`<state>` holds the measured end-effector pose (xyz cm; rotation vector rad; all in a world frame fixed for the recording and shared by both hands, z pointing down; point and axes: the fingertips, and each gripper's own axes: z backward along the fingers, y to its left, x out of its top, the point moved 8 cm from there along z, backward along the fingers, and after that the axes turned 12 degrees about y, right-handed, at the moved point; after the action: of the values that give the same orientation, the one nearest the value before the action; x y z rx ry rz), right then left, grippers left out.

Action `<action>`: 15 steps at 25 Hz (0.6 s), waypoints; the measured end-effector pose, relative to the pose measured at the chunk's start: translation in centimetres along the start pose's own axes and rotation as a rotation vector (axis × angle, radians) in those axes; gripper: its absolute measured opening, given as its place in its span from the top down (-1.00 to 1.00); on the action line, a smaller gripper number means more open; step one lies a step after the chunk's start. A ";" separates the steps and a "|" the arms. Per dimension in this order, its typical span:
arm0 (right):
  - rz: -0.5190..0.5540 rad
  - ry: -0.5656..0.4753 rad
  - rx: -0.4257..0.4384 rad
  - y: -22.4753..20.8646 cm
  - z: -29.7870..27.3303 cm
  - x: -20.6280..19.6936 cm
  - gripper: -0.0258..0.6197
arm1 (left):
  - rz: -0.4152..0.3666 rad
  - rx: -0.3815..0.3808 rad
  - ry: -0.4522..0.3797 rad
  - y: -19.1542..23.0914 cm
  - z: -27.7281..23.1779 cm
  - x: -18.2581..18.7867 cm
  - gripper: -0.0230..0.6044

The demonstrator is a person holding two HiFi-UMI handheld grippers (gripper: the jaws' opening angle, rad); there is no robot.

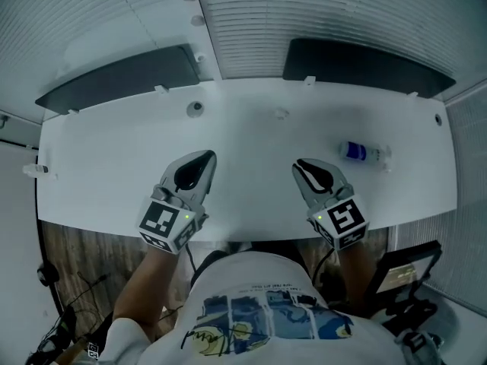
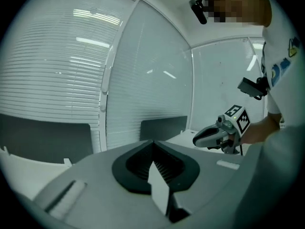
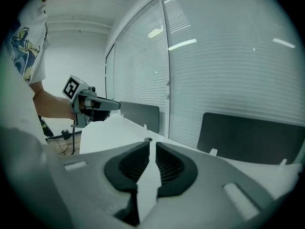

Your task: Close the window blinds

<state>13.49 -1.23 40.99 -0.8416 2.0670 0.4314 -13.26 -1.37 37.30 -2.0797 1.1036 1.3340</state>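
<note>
White slatted blinds [image 1: 327, 14] hang over the windows behind the desk, also in the left gripper view [image 2: 52, 66] and the right gripper view [image 3: 228, 56]. My left gripper [image 1: 204, 157] hovers over the near half of the white desk [image 1: 251, 135], shut with nothing in it; its pads meet [image 2: 152, 142]. My right gripper [image 1: 299, 164] hovers beside it, a hand's width to the right, also shut and empty [image 3: 151, 142]. Each one shows in the other's view: the right gripper [image 2: 198, 138] and the left gripper [image 3: 116, 105]. Both are well short of the blinds.
Two dark partition panels [image 1: 122, 74] [image 1: 358, 63] stand along the desk's far edge below the blinds. A small bottle [image 1: 364, 153] lies on the desk at the right. A round grommet [image 1: 195, 107] sits near the middle back. A chair arm [image 1: 407, 268] is at lower right.
</note>
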 end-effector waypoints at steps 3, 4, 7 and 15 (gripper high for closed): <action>0.003 0.005 -0.024 2.3 0.8 0.9 0.81 | -0.020 -0.053 -0.001 -0.9 2.3 -0.4 0.91; 0.003 0.003 -0.029 3.2 1.0 1.3 0.81 | -0.038 -0.067 0.002 -1.1 3.2 -0.5 0.91; 0.020 -0.016 -0.044 5.8 1.3 2.3 0.83 | -0.080 -0.092 -0.001 -1.7 6.0 -1.1 0.91; 0.054 -0.042 -0.069 13.5 2.2 3.2 0.83 | -0.113 -0.131 -0.006 -1.9 13.3 -3.5 0.91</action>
<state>4.00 8.34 37.12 -0.8125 2.0493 0.5485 -19.83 10.46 34.41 -2.1942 0.9032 1.3893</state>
